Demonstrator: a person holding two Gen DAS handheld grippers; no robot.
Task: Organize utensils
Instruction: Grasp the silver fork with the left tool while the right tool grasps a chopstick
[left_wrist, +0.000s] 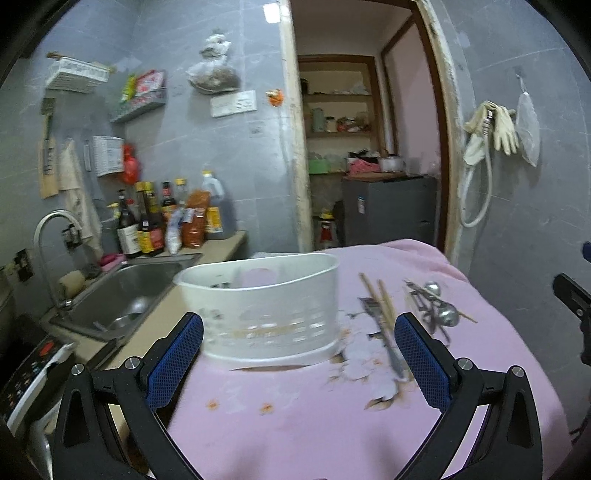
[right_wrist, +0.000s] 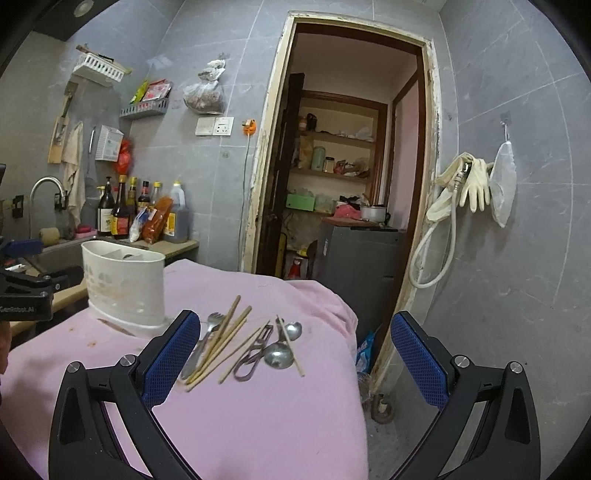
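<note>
Motion blurs my left view, so the perforated white plastic caddy (left_wrist: 264, 314) reads softly, its contents hidden. Both my left gripper (left_wrist: 299, 354) and right gripper (right_wrist: 295, 354) gape wide, empty. Wooden chopsticks (right_wrist: 221, 343), a fork (right_wrist: 207, 332) and steel spoons (right_wrist: 282, 350) lie heaped on the pink cloth (right_wrist: 258, 413) beside it.

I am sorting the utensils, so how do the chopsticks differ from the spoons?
The chopsticks are thin, straight, pale wooden sticks; the spoons are shiny metal with round bowls. The chopsticks are several and fanned out; only two spoons show. Both lie loose on the pink cloth, outside the white holder.
</note>
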